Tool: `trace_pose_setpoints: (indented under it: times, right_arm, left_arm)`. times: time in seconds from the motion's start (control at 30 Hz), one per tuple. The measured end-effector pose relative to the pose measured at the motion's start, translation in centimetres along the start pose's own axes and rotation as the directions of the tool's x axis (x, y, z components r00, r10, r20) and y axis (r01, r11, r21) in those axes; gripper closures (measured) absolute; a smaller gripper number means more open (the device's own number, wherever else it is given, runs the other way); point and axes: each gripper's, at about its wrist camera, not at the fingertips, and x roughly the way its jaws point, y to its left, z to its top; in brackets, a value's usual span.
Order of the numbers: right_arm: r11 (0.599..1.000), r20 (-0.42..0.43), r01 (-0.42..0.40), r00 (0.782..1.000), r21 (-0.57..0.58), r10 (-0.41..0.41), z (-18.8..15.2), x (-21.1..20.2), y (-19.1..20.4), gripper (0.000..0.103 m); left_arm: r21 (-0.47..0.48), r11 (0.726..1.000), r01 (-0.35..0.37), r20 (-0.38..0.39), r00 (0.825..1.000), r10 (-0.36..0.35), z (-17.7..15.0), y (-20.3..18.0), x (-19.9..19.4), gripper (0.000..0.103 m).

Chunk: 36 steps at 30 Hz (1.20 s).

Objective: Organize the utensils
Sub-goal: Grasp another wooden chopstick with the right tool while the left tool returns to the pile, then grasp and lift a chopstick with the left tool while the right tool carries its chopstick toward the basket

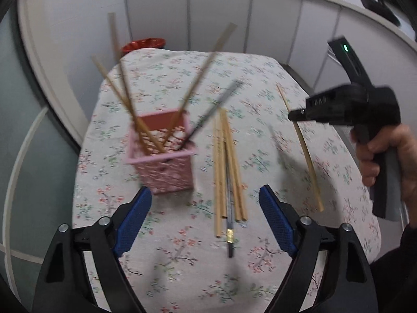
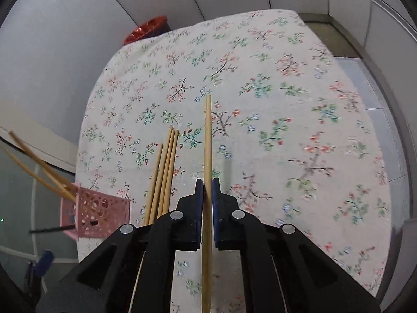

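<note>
A pink lattice holder (image 1: 162,154) stands on the floral table and holds several bamboo chopsticks and one dark one. It also shows in the right wrist view (image 2: 95,215). A bundle of bamboo chopsticks (image 1: 229,167) with a dark one among them lies on the cloth to its right; it shows in the right wrist view too (image 2: 164,172). My left gripper (image 1: 206,224) is open and empty, just in front of the holder and bundle. My right gripper (image 2: 207,190) is shut on a single bamboo chopstick (image 2: 207,140), held above the table's right side (image 1: 303,143).
The table carries a floral cloth (image 2: 286,104). A red bin (image 1: 143,45) stands behind the table's far left corner. Grey partition walls (image 1: 221,13) surround the table. The floor shows past the right edge (image 2: 365,83).
</note>
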Motion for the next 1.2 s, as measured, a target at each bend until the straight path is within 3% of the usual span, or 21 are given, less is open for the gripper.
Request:
trace_pose_setpoints:
  times: [0.13,0.33,0.4,0.5,0.77,0.87,1.03,1.2]
  right_arm:
    - [1.0,-0.018,0.006,1.0,-0.016,-0.006,-1.0,-1.4,-1.8,0.097]
    - [0.999,-0.028,0.012,1.0,-0.044,-0.013,-2.0,-2.6,-5.0,0.097]
    - [0.999,-0.031,0.008,0.999,-0.044,-0.009,-2.1,-2.9,-5.9,0.097]
    - [0.999,-0.042,-0.007,0.999,-0.051,0.005,-2.4,-3.3,-7.1,0.097]
    - [0.997,-0.064,-0.048,0.997,-0.055,0.044,-2.1,-3.6,-8.6,0.097]
    - [0.999,-0.065,-0.035,0.997,-0.022,0.034,-1.5,-3.4,-9.9,0.097]
    - [0.999,-0.066,-0.039,0.997,-0.002,0.039,-0.9,-3.2,-10.4,0.097]
    - [0.999,-0.072,-0.037,0.997,-0.01,0.036,-0.7,-2.9,-10.6,0.097]
  left_arm:
    - [0.061,0.998,0.005,-0.027,1.0,-0.004,0.0,-3.3,1.4,0.036]
    - [0.101,0.995,-0.02,-0.124,0.992,0.033,2.4,-7.2,7.6,0.063]
    - [0.095,0.995,-0.026,-0.159,0.986,0.041,3.3,-8.1,10.2,0.074]
    - [0.029,0.997,-0.074,-0.178,0.981,0.078,5.5,-7.6,13.9,0.082]
    - [-0.061,0.993,-0.101,-0.195,0.977,0.087,9.7,-5.4,17.7,0.083]
    - [-0.053,0.994,-0.095,-0.189,0.978,0.084,10.8,-5.3,18.7,0.089]
    - [-0.017,0.989,-0.145,-0.207,0.968,0.138,11.7,-5.4,20.5,0.09]
    - [-0.019,0.987,-0.157,-0.212,0.966,0.149,12.1,-4.9,21.1,0.09]
